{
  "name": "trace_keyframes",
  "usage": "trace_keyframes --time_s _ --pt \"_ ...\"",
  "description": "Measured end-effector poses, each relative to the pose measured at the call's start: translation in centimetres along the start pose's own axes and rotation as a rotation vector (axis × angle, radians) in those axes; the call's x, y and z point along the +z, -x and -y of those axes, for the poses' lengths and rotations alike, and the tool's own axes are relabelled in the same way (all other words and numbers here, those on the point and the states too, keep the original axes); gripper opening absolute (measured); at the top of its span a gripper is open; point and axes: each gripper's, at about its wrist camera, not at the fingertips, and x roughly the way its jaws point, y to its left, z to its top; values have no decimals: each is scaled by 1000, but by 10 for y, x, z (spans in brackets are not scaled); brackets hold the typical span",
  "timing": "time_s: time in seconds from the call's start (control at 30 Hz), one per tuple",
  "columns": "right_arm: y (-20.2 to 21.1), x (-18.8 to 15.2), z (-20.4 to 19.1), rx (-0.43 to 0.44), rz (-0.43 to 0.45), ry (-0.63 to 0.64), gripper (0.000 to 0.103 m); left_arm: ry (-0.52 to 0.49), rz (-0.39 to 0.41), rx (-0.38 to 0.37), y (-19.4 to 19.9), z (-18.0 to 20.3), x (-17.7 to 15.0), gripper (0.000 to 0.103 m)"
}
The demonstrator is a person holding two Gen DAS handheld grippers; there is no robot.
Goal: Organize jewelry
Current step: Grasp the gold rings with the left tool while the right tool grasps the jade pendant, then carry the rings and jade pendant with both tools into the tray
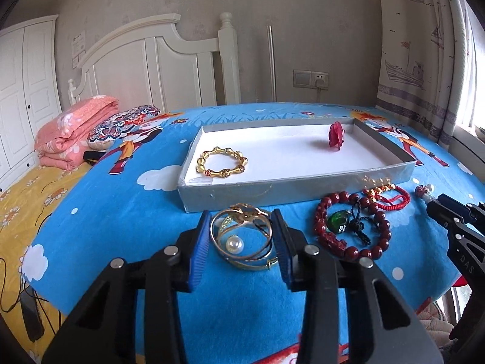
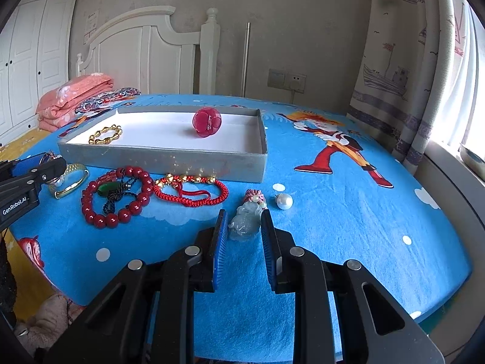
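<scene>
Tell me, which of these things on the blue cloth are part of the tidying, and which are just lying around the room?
Part of the job:
grey tray
gold bead bracelet
red flower piece
gold bangles
red bead bracelet
red cord bracelet
jade pendant
loose pearl

Just lying about:
folded pink quilt
patterned pillow
curtain

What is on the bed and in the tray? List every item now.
tray: one, grey, on blue cloth
bamboo-link bracelet: one, gold, in tray, left
rose ornament: one, red, in tray, right
bangles: two, gold, between left claw pads
pearl: one, white, inside bangles
bead bracelet: one, dark red, before tray
green pendant: one, inside bead bracelet
cord bracelet: one, red, gold beads
jade charm: one, pale green
pearl earring: one, white
left claw: open
right claw: open
</scene>
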Motion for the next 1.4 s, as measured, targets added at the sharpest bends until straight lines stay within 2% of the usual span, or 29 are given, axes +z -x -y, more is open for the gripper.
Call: trace_keyframes --time_s 0.23,0.53,0.8,0.97,1.13,1.3,1.4 --pt "18 3 -16 17 51 61 22 -14 64 20 27 2 -3 39" --pt "23 4 -24 29 62 91 22 -30 68 13 34 7 -10 39" --pt "27 15 -36 47 93 133 22 -56 78 5 35 15 -1 39" --pt "31 33 -42 56 134 148 22 -39 58 -1 25 14 22 39" --pt "25 55 -49 65 166 154 22 -20 80 6 15 13 53 39" --pt "14 72 -56 74 170 169 22 -29 82 20 3 13 73 39" --pt "5 79 -58 72 164 175 22 -21 53 14 -11 11 84 39"
